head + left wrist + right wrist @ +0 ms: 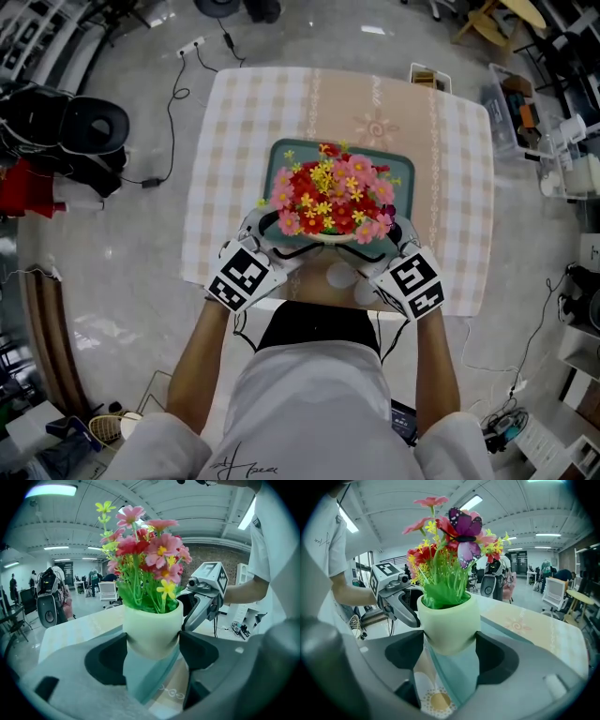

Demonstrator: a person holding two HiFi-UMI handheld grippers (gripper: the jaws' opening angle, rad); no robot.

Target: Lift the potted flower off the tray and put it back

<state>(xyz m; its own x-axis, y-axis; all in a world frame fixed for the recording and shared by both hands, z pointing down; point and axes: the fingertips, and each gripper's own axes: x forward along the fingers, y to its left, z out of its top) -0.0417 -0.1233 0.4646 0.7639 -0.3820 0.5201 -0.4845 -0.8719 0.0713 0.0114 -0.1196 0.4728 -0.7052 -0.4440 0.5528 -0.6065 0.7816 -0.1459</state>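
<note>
Place: open-plan robotics lab and office
Signs: ceiling strip lights [50, 490], office chairs [108, 591], floor cables [172, 98], storage bins [511, 101]

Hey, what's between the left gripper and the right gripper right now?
The potted flower: the left gripper and the right gripper both clamp it from opposite sides. Each gripper view shows the other gripper just behind it.

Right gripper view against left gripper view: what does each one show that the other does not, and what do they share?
Only the right gripper view shows the purple butterfly on the flowers and the left gripper beyond the pot. Only the left gripper view shows the right gripper there. Both show the pale green pot clamped in that gripper's own jaws, the flowers, and the teal tray under it.
</note>
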